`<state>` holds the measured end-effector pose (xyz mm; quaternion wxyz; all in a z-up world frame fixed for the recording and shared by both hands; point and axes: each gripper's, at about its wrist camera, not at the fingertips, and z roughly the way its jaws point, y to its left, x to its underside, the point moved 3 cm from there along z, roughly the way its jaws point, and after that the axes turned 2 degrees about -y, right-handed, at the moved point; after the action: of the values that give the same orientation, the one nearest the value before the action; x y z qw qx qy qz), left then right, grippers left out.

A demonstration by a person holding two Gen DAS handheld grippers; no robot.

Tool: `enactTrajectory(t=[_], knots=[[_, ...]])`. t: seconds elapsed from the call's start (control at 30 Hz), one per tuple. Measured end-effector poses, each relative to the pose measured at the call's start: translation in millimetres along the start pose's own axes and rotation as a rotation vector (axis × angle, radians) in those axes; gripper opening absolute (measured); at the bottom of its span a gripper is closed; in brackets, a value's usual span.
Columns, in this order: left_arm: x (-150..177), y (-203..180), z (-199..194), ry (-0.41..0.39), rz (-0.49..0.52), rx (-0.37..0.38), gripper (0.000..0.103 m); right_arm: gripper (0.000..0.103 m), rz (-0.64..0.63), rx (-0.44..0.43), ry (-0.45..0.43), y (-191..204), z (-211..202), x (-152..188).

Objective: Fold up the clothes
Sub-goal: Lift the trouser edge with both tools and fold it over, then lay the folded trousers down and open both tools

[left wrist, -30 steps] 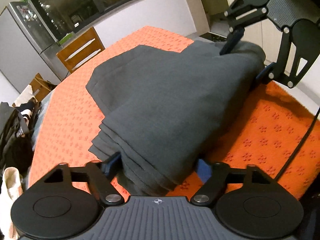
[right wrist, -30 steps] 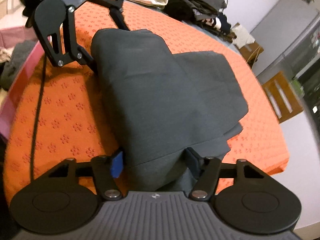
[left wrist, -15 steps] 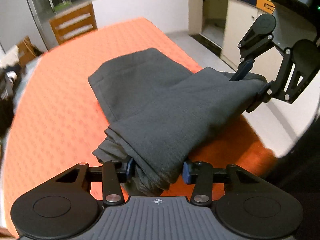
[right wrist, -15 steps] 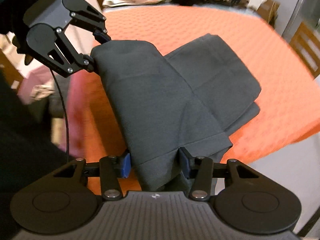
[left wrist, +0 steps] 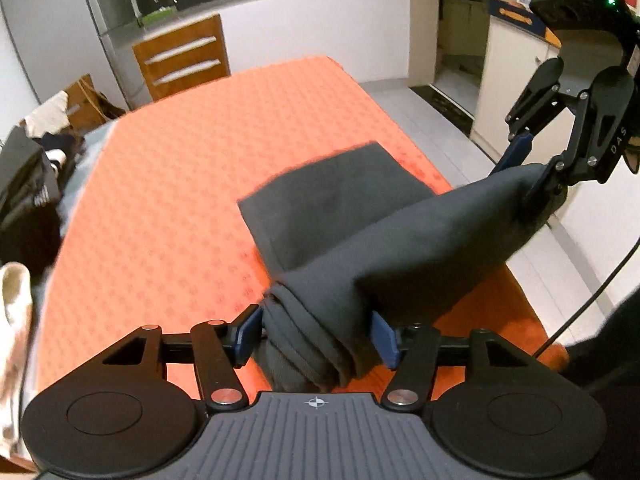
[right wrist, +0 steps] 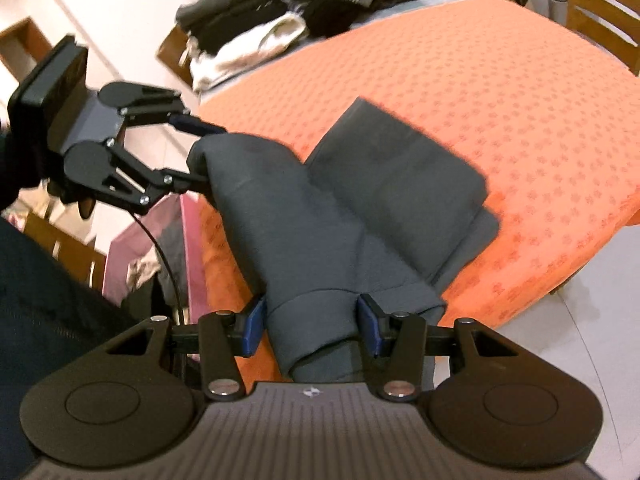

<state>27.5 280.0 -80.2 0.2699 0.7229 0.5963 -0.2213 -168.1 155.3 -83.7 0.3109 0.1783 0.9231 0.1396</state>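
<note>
A folded dark grey garment hangs between both grippers above the near edge of the orange-covered table. My left gripper is shut on one bunched, layered end. My right gripper is shut on the other end, and it shows at the upper right of the left wrist view. The left gripper appears at the left of the right wrist view. The garment's far half still rests flat on the table cloth.
A wooden chair stands behind the table's far end. Piles of dark and white clothes sit along one side of the table. A pink bag stands on the floor below the table edge. Cabinets line the wall.
Both grippers have lifted the held edge of the garment and pulled it back toward the table's near edge. More bare orange cloth shows beyond the garment.
</note>
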Motion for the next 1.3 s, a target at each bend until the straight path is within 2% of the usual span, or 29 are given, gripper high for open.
enactTrajectory(t=[0.13, 0.37, 0.43, 0.57, 0.7, 0.87, 1.07, 1.13, 1.3], knots=[[-20.2, 12.0, 5.5, -0.049, -0.053, -0.046, 0.064, 0.055, 0.022, 0.033, -0.062, -18.6, -6.4, -15.9], [-54.7, 28.5, 30.7, -0.113, -0.131, -0.182, 0.065, 0.058, 0.067, 0.130, -0.160, -59.4, -3.3, -43.4], [-62.7, 34.6, 32.9, -0.126, -0.177, -0.228, 0.065, 0.062, 0.069, 0.166, -0.175, -69.8, -1.1, -48.4], [-75.1, 48.5, 21.7, -0.172, -0.311, -0.289, 0.068, 0.062, 0.046, 0.233, -0.190, -85.8, 6.4, -58.8], [-76.6, 53.8, 11.6, -0.174, -0.409, -0.332, 0.070, 0.062, -0.043, 0.303, -0.179, -101.1, 19.0, -68.9], [-69.7, 42.5, 3.8, -0.142, -0.512, -0.414, 0.070, 0.062, -0.166, 0.311, -0.142, -121.6, 36.9, -78.1], [-54.6, 13.3, -2.4, -0.082, -0.693, -0.542, 0.070, 0.062, -0.252, 0.209, -0.062, -151.5, 59.5, -94.3], [-48.6, -0.5, -6.4, -0.063, -0.769, -0.582, 0.070, 0.062, -0.299, 0.185, -0.042, -154.5, 60.4, -102.7], [-38.0, -35.5, -17.1, -0.037, -0.901, -0.662, 0.070, 0.060, -0.470, 0.110, -0.069, -132.3, 38.5, -125.3]])
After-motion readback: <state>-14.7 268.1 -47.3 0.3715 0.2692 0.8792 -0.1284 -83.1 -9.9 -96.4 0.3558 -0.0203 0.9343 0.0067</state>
